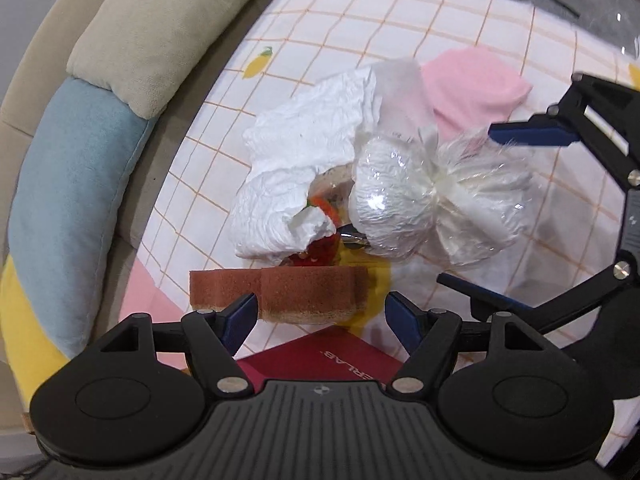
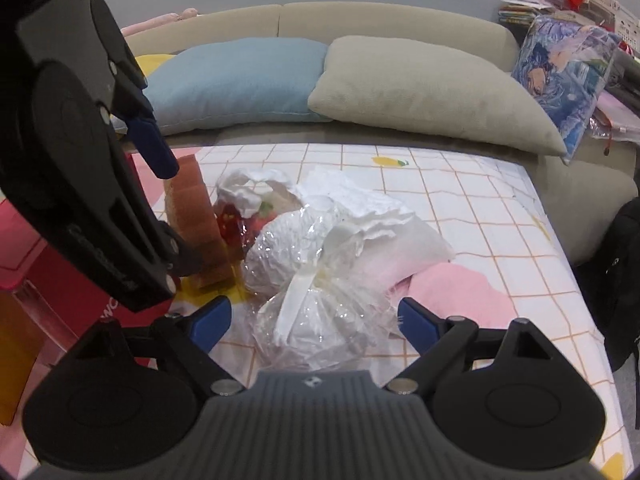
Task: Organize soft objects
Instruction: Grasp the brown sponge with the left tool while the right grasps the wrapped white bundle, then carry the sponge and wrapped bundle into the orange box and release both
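A brown sponge (image 1: 280, 294) lies on the checked tablecloth (image 1: 312, 36), just ahead of my open left gripper (image 1: 322, 316); it also shows in the right wrist view (image 2: 198, 216). A clear plastic bag of white stuffing (image 1: 432, 196) lies beyond it, next to a crumpled white paper towel (image 1: 304, 160) that partly covers a red and orange object (image 1: 320, 248). My right gripper (image 2: 314, 320) is open, jaws either side of the near end of the bag (image 2: 316, 280). The right gripper also shows in the left view (image 1: 496, 216). The left gripper also shows in the right view (image 2: 172, 216).
A pink cloth (image 1: 476, 88) lies behind the bag. A red box (image 1: 320, 356) sits under my left gripper. Blue (image 2: 236, 76) and beige (image 2: 424, 88) cushions lie on the sofa behind the table. A printed pillow (image 2: 560, 68) stands at the far right.
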The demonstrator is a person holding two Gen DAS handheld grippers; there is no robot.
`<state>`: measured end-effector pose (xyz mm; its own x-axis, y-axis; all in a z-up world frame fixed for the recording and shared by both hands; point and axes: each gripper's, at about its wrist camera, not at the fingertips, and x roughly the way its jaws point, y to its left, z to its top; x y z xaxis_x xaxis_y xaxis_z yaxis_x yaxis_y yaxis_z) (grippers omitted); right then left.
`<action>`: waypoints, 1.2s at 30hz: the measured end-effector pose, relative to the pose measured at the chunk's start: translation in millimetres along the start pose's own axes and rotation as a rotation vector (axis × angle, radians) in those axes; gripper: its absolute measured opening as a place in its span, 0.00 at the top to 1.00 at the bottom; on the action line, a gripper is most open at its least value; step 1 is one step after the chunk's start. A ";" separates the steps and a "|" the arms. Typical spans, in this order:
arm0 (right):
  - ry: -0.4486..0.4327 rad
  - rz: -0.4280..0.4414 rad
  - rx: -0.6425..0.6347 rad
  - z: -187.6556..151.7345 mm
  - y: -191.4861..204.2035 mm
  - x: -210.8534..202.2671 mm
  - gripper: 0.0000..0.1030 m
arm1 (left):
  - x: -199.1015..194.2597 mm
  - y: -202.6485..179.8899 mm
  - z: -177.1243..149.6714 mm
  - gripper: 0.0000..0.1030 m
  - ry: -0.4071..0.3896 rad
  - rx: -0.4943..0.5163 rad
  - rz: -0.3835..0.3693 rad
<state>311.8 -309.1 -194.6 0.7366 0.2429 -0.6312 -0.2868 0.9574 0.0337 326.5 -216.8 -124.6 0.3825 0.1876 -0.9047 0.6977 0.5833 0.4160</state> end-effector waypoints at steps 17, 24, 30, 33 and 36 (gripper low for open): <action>0.022 0.022 0.011 -4.6 -1.7 8.0 0.48 | 23.7 -13.6 4.6 0.27 0.041 0.092 0.118; 0.028 0.034 0.049 -3.3 -10.5 -0.5 0.51 | 8.9 -4.7 -3.5 0.37 -0.029 0.017 0.065; 0.043 0.036 0.074 -6.9 -14.3 -12.7 0.51 | -28.3 -3.8 -14.7 0.37 -0.139 0.002 0.055; 0.060 0.035 0.106 -9.1 -18.5 -23.4 0.52 | -51.3 -3.9 -22.1 0.37 -0.190 -0.023 0.028; 0.092 0.021 0.155 -7.9 -21.1 -32.1 0.52 | -77.4 -7.7 -35.6 0.37 -0.251 -0.045 -0.002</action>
<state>289.4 -338.4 -181.2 0.6705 0.2546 -0.6968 -0.1985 0.9666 0.1622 269.9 -207.7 -61.1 0.5236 -0.0119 -0.8519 0.6729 0.6190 0.4050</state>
